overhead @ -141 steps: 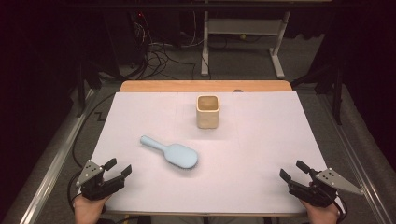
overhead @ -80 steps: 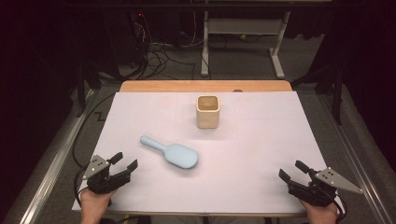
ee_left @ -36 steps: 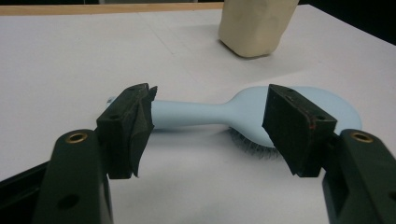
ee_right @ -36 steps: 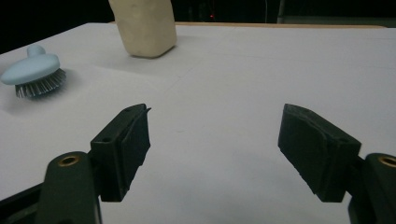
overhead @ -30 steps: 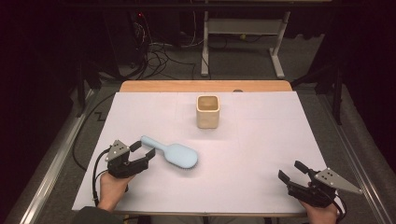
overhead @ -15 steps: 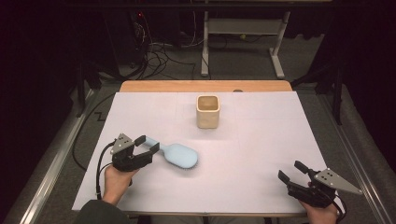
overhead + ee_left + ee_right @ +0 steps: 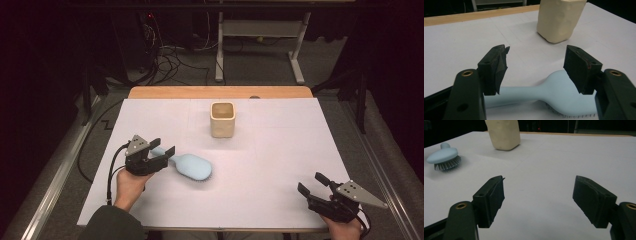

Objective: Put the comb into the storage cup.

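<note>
The brush (image 7: 192,166) lies bristles-down left of centre, not yet gripped, the left gripper (image 7: 163,150) wide over its handle, the right gripper (image 7: 310,183) wide and idle near right, the cup (image 7: 222,119) empty beyond.

open sheet (image 7: 280,165) between cup (image 7: 222,119) and brush (image 7: 192,166)

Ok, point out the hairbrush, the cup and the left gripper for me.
hairbrush (image 7: 194,166), high view, back of its head
cup (image 7: 222,121), high view, front wall
left gripper (image 7: 161,149), high view, between its fingers
</note>
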`<state>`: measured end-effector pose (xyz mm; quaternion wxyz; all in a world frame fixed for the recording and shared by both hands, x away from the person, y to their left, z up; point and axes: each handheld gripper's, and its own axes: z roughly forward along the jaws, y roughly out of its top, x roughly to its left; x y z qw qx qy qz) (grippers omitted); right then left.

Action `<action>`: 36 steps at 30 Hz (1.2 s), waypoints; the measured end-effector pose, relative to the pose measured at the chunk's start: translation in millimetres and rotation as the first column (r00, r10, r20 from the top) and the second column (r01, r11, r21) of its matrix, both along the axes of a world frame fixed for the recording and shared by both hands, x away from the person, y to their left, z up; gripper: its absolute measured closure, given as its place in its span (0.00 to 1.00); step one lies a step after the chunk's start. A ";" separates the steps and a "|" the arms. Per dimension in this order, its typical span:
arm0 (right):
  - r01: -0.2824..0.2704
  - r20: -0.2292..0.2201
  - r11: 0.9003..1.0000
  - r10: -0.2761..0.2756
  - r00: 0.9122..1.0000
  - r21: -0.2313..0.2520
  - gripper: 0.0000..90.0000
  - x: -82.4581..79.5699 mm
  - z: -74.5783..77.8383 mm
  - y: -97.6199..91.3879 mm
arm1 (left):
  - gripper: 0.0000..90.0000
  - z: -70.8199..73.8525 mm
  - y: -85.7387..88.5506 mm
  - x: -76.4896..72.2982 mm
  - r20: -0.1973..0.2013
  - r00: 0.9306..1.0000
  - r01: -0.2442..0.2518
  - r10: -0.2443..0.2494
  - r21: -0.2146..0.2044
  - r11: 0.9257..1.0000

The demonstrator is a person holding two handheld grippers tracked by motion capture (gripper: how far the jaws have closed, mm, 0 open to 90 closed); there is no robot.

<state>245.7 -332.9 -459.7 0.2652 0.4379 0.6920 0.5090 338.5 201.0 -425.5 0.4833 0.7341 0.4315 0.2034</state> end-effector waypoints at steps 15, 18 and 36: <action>-0.003 0.001 1.000 0.003 1.000 0.000 0.29 0.0 0.0 0.0 | 0.41 12.8 -8.3 21.9 -0.035 0.999 -0.012 0.014 0.054 0.998; -0.001 0.002 1.000 0.001 1.000 0.001 0.29 -0.1 0.1 0.0 | 0.42 15.9 -7.7 27.7 -0.054 0.999 -0.004 0.007 0.050 0.999; -0.005 0.000 1.000 0.005 1.000 0.002 0.29 -0.2 0.0 0.2 | 0.48 37.8 -17.8 52.3 -0.199 0.980 0.031 0.002 0.163 0.986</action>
